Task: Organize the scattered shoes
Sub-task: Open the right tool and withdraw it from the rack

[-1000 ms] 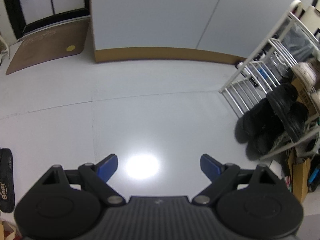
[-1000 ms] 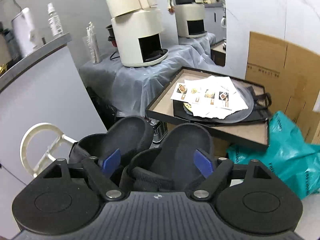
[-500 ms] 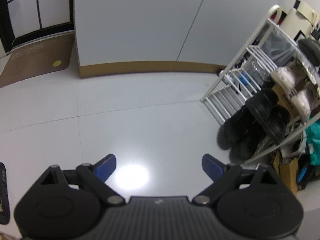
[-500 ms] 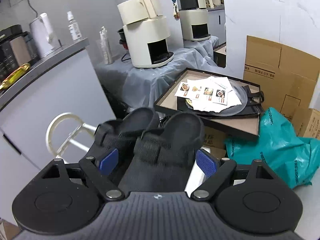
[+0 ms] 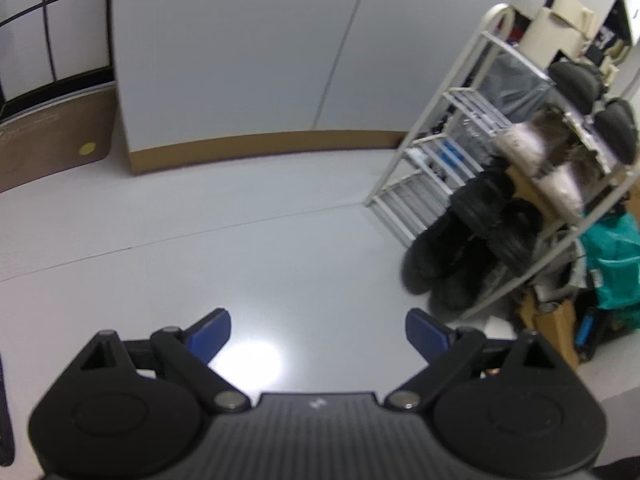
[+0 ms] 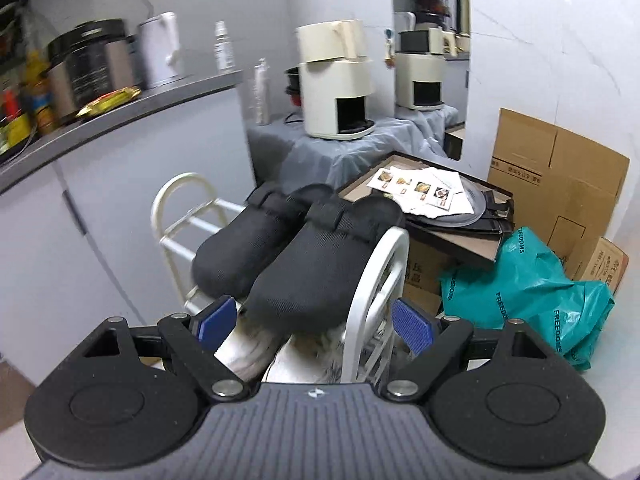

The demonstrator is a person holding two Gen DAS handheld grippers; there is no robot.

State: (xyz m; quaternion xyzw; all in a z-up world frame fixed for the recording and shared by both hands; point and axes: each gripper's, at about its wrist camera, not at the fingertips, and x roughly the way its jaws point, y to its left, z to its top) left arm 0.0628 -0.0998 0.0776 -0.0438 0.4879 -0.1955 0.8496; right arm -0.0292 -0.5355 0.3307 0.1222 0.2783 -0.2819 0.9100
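**Clogs shelved, tongs pulling back**

We are drawing the right gripper (image 6: 314, 322) away from the top shelf, its jaws spreading apart with nothing pressed between the blue pads (image 6: 412, 326) — a second ago the black clogs (image 6: 288, 256) were filling the gap between them, and now the pair is sitting clear of the fingers, side by side on the white shoe rack (image 6: 180, 216), toes toward us. The left gripper (image 5: 318, 334) is hanging wide apart over the bare grey floor (image 5: 260, 240), holding nothing, and its view is swinging toward the rack, which is showing more fully than before. Below the clogs, fluffy pale slippers (image 5: 532, 152) and black slides (image 5: 488, 204) are already occupying the lower tiers, with dark boots (image 5: 444, 264) at the foot. We are reading this placement as finished — both hands are free to fetch whatever is still lying loose.
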